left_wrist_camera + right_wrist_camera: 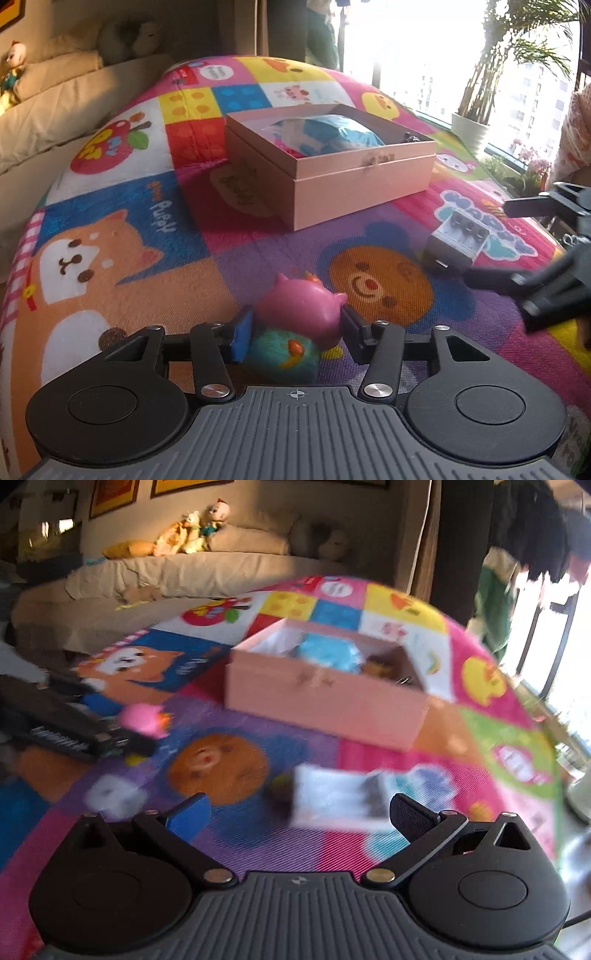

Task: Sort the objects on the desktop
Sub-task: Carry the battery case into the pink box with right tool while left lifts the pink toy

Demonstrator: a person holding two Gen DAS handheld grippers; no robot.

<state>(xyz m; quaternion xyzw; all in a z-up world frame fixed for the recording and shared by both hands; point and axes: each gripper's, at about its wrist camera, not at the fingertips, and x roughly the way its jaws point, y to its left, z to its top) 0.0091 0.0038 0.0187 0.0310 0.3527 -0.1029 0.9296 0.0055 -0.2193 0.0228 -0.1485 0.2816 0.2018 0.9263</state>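
Observation:
My left gripper (293, 330) is shut on a pink and teal pig toy (301, 306), just above the colourful play mat (147, 221). The toy also shows in the blurred right wrist view (142, 718), held by the left gripper (110, 720). A small white and grey block (456, 240) lies on the mat to the right, between the fingers of my right gripper (487, 243). In the right wrist view my right gripper (299, 812) is open, with the block (336, 799) between its fingertips. An open pink box (332, 162) holding a blue item stands behind.
The pink box (325, 698) sits mid-mat with a blue bundle (325, 133) and small dark items inside. A beige sofa (55, 96) with stuffed toys lies behind the mat. A potted plant (472, 125) stands by the window at right.

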